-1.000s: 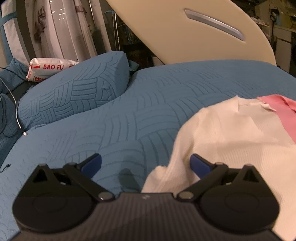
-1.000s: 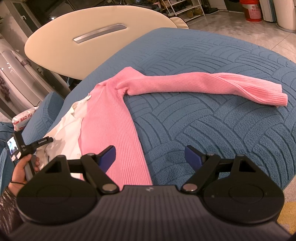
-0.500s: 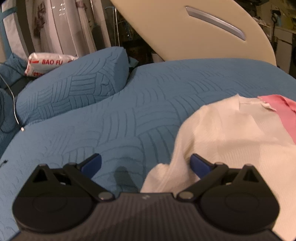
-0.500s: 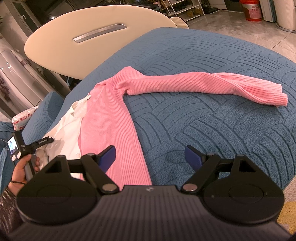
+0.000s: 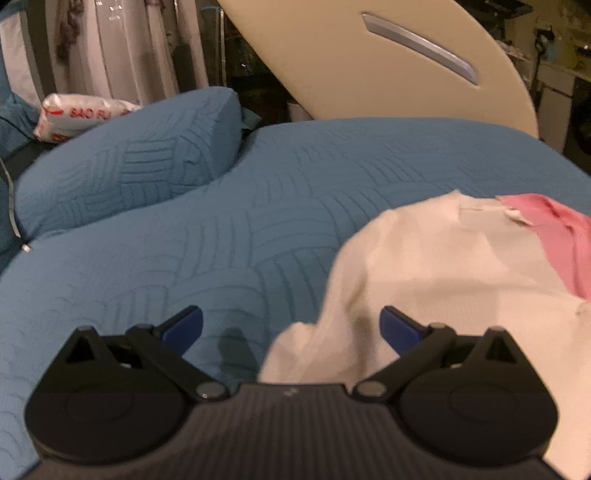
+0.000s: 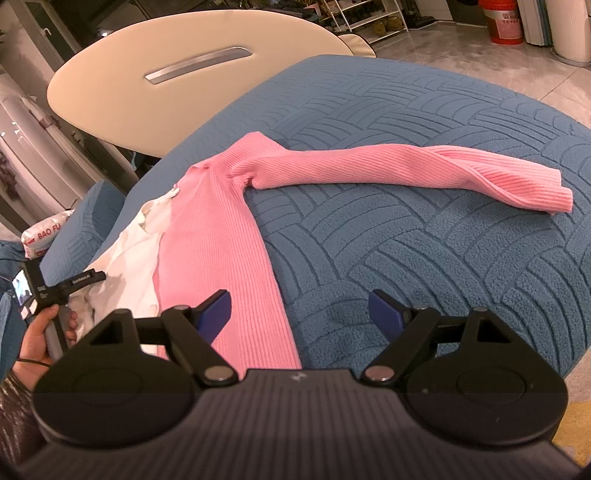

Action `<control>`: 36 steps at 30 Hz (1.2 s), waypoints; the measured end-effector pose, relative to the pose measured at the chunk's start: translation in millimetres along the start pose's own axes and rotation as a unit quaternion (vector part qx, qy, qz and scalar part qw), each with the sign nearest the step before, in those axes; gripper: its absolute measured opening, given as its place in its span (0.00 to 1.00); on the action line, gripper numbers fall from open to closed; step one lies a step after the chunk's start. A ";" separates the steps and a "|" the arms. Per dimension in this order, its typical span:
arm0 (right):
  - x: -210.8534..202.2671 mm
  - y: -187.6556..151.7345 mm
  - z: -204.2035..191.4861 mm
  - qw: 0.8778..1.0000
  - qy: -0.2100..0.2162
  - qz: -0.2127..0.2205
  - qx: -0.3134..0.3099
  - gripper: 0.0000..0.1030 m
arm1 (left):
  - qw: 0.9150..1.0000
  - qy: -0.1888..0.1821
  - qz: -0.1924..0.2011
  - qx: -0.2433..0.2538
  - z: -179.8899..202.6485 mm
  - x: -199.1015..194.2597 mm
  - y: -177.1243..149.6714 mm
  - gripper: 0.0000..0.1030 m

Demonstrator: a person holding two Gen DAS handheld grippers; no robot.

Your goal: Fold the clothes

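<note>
Over in the left wrist view, the left gripper is hanging with its blue fingers spread wide, nothing between the pads, just above the near edge of a cream-white knitted garment lying at lower right on the quilted blue bedspread. In the right wrist view, the pink ribbed sweater is lying at centre, one sleeve stretching rightward, while the right gripper is hovering released over its hem.

Blue quilted cushion, matching bolster, cream oval tabletop behind, white printed bag, red bucket far off.
</note>
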State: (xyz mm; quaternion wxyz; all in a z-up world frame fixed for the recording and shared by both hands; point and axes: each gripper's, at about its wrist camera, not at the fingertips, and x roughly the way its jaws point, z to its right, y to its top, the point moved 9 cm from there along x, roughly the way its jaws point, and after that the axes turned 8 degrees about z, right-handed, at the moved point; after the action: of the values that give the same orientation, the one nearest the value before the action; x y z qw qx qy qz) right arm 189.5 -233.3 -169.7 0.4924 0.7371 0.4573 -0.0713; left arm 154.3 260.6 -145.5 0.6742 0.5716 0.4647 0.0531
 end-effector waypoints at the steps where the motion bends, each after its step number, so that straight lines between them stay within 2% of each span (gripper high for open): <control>1: -0.1 0.0 0.1 1.000 0.000 0.000 0.000 0.81 | 1.000 -0.007 0.001 -0.006 1.1 -0.6 0.4 1.00; 7: 0.2 0.1 0.8 1.000 0.000 0.000 0.000 0.81 | 0.999 -0.024 0.008 -0.032 0.6 -1.8 2.6 1.00; 18: -1.5 0.2 0.9 1.000 0.001 0.002 0.000 0.81 | 0.999 -0.033 0.003 -0.037 4.6 -1.9 1.7 1.00; 28: -1.4 0.0 1.3 1.000 -0.002 0.003 0.001 0.81 | 0.991 -0.067 -0.031 -0.114 -2.0 5.2 -3.9 1.00; 36: -2.2 1.3 2.2 1.000 -0.004 0.007 0.005 0.81 | 0.990 -0.070 -0.032 -0.116 0.0 4.2 -3.7 1.00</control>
State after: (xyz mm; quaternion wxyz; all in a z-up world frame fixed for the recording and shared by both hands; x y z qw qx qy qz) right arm 190.0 -236.5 -168.7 0.4912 0.7427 0.4492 -0.0732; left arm 154.9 261.9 -150.9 0.7681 0.4771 0.4247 0.0445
